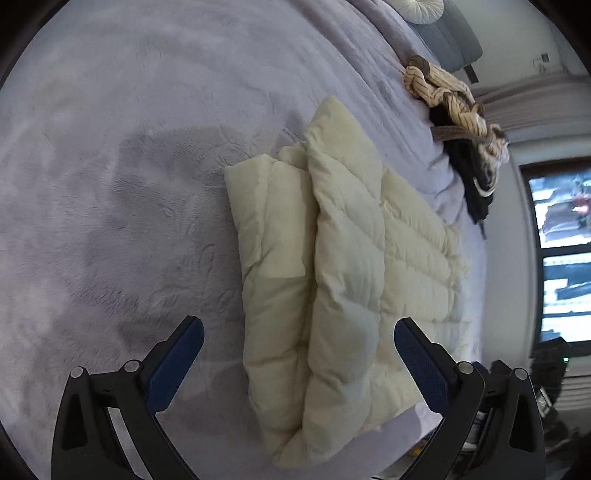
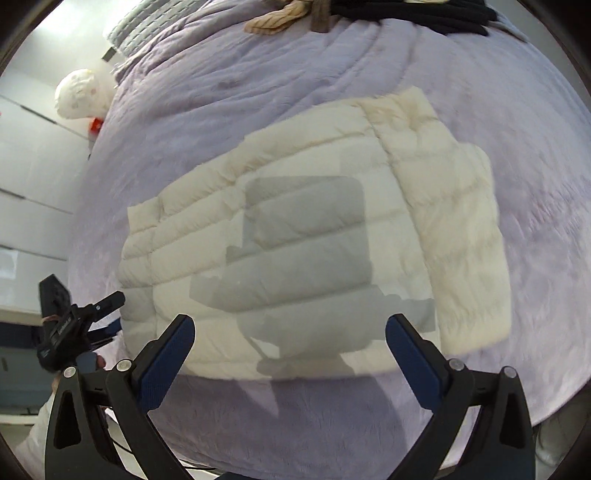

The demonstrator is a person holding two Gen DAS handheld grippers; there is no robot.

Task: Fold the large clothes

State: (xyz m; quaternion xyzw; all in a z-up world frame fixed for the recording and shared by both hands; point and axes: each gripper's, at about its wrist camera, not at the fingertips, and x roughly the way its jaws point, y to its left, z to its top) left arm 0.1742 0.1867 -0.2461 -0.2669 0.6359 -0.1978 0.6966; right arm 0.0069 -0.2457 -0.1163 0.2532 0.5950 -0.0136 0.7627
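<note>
The cream quilted jacket (image 1: 332, 266) lies folded on the lavender bed cover (image 1: 129, 166); in the left wrist view it runs ahead from between the two fingertips, with a narrower folded panel nearer the left-hand finger and a thicker layer overlapping it toward the right-hand finger. The left gripper (image 1: 299, 343) has its blue-padded fingers (image 1: 177, 362) spread wide with nothing between the pads; it hangs over the near end of the jacket, and whether it touches the cloth cannot be told.

In the right wrist view the jacket (image 2: 295, 206) lies straight ahead of the fingers, its broad quilted body across the middle and a folded strip lying along the edge beyond the right-hand finger; the near hem sits just ahead of the fingertips. The right gripper (image 2: 290, 332) is likewise spread, its fingers (image 2: 166, 358) gripping nothing; a grey shadow of the rig falls on the jacket between them. Past the left-hand finger, off the bed's edge, the left gripper (image 2: 74, 328) shows as a dark body.

Far ahead of the right gripper's fingers, near the bed's far edge, lies a heap of clothes (image 2: 354, 11), striped tan and black; the same heap (image 1: 458, 122) sits beyond the right-hand finger in the left wrist view, well apart from the jacket; a window (image 1: 561, 251) shows further right.
</note>
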